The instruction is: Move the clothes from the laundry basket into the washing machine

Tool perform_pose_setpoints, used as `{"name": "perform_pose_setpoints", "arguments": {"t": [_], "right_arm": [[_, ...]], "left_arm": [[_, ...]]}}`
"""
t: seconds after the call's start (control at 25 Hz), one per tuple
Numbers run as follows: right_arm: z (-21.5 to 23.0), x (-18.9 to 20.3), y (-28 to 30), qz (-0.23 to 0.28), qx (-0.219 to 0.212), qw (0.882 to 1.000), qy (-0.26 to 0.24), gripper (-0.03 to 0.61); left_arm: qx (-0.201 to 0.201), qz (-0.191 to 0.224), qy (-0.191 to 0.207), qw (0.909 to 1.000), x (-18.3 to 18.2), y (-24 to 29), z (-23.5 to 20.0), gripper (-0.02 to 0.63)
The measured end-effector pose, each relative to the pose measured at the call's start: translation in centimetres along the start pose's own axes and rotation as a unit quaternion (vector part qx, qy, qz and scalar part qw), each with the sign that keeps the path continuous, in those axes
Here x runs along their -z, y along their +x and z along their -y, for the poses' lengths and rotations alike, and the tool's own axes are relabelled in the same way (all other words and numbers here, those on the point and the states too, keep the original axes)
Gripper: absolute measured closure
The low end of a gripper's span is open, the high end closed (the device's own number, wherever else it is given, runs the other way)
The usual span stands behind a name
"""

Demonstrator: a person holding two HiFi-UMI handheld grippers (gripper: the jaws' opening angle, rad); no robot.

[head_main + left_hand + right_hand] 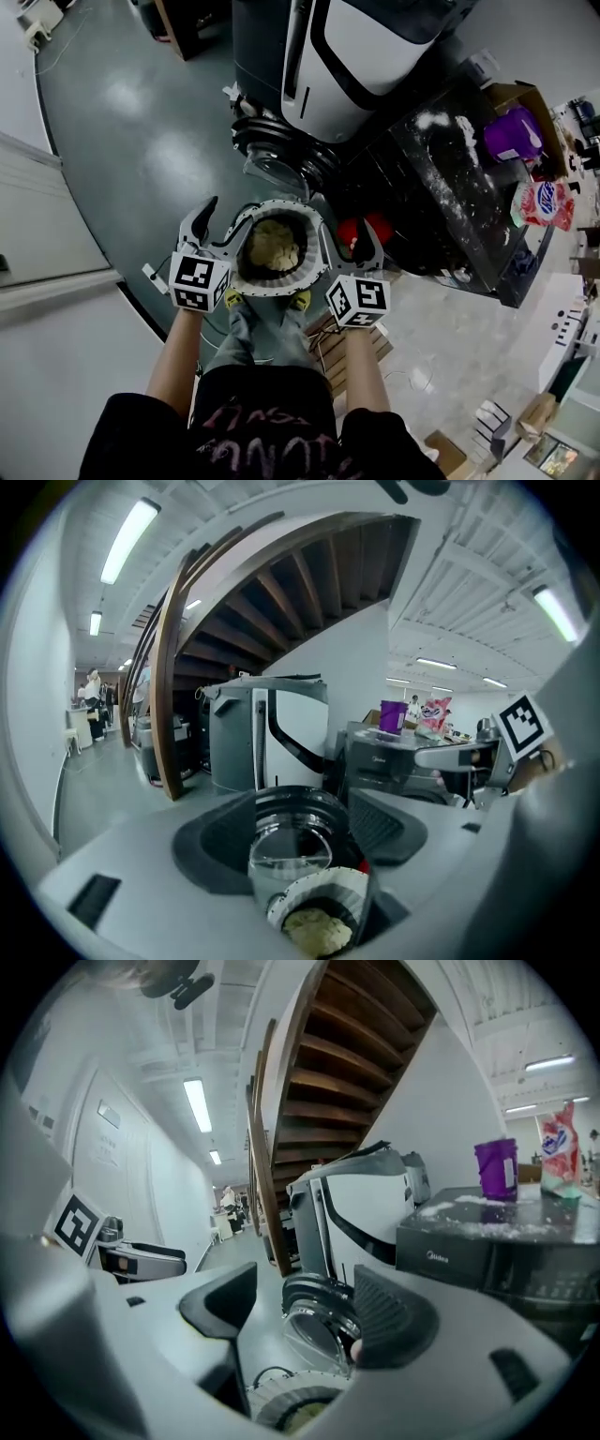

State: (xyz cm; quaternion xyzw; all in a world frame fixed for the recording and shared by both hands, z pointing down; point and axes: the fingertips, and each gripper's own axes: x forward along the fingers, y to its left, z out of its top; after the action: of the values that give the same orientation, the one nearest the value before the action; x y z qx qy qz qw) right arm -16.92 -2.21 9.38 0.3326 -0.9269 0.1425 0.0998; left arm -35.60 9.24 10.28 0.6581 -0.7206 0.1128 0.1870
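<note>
L hand-held gripper [219, 225]: jaws wide apart, nothing btwn them, hanging just beside the left rim of the laundry basket [246, 281]. Basket sits on the floor [141, 122] at the person's feet, w/ a yellowish heap of clothes [274, 246] inside. R hand-held gripper [347, 246]: jaws also spread, empty, just beside the basket's right rim. Beyond the basket, the round glass door [270, 172] of the black washing machine [450, 187] stands open. On the machine's dusty top, further right, a purple tub [511, 136] and a detergent pouch [544, 203]
</note>
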Motion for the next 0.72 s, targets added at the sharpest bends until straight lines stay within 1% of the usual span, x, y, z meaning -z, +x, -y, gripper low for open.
{"name": "perform_pose_setpoints", "arguments": {"t": [0.28,0.6,0.72], "right_arm": [[0.4,7.8,2.4,-0.069,-0.013,0.997,0.019,0.253],[1.2,18.3,5.2,-0.135,-0.026,0.990,0.030,0.253],[1.9,22.6,5.8,-0.157,-0.021,0.986,0.048,0.255]], "left_arm": [[0.007,-0.063,-0.034,0.9974,8.0,2.4,0.3,0.293],[0.005,-0.131,-0.070,0.9889,19.2,6.0,0.7,0.293],[0.009,-0.149,-0.081,0.9855,23.2,7.5,1.0,0.293]]}}
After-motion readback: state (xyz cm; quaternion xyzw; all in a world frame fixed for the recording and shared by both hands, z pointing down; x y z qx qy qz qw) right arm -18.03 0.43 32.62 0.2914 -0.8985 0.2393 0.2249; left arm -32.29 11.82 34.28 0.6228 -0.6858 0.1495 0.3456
